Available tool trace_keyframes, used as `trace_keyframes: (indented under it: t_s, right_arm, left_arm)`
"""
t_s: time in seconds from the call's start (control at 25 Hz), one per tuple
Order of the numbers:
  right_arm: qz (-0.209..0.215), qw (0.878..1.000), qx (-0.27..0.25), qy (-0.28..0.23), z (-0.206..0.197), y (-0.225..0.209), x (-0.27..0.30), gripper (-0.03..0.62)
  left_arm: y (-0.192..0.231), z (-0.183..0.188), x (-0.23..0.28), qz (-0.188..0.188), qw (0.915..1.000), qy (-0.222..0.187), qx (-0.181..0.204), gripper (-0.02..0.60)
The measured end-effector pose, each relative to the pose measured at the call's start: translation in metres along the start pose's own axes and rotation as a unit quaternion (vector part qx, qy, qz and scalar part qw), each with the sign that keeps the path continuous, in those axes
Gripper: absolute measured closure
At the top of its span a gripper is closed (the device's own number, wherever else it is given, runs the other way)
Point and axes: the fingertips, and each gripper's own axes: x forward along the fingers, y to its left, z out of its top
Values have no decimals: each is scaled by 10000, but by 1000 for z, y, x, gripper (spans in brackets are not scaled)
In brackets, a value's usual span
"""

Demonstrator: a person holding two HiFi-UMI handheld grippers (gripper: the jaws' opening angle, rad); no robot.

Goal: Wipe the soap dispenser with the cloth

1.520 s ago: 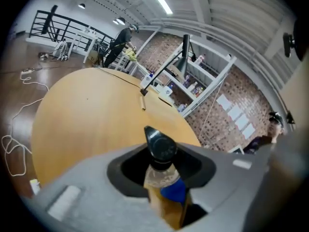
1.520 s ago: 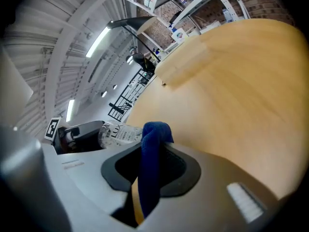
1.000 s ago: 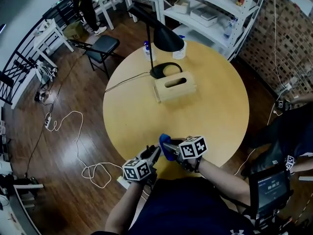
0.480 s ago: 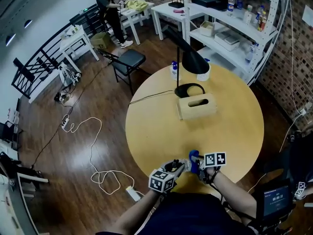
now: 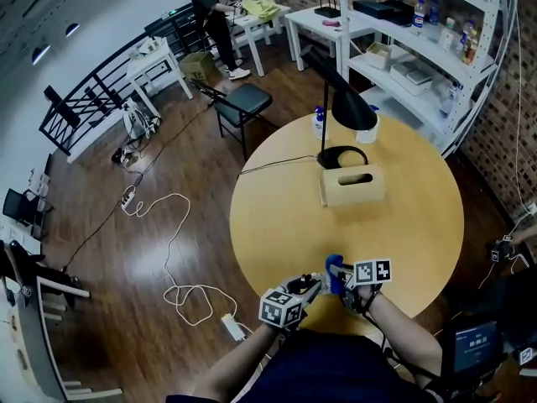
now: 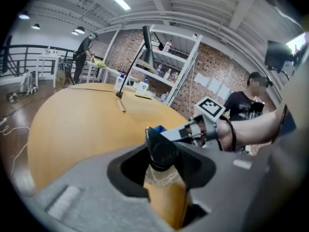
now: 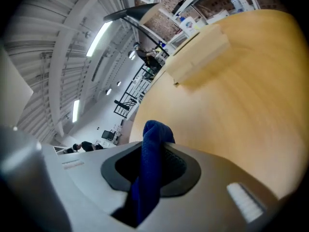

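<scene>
Clamped on the soap dispenser [image 6: 163, 180] with the left gripper [image 5: 307, 285] and pinching the blue cloth [image 7: 150, 163] in the right gripper [image 5: 334, 279], both at six o'clock on the round table [image 5: 403, 225], cloth close by the pump, contact unclear; judged hardly started, wiping mostly left.

Head view overhead, gripper views low, close — sharing the table [image 5: 403, 242].

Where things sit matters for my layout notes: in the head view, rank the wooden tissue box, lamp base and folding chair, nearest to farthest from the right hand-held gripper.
1. Wooden tissue box, straight ahead on the table.
2. Lamp base, just behind the box.
3. Folding chair, on the floor farther back-left.
</scene>
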Motion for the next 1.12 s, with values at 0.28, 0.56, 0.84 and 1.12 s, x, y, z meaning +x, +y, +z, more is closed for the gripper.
trace_keyframes:
  t_s: [0.28, 0.56, 0.84, 1.12]
  right_arm:
    - [-926, 9947, -148, 433, -23, -63, -10, 513]
    - [-1599, 9854, -495, 306, -36, -86, -69, 513]
    - [-2259, 9678, -1038, -395, -10, -80, -142, 513]
    - [-2563, 9540, -1534, -252, -20, -82, -151, 510]
  left_arm:
    - [-35, 19, 14, 51, 9967, 317, 747, 433]
    - [-42, 1, 57, 220, 9873, 538, 1476, 430]
    - [-39, 4, 48, 650, 9852, 388, 1540, 428]
    - [-58, 8, 39, 661, 9904, 198, 1194, 327]
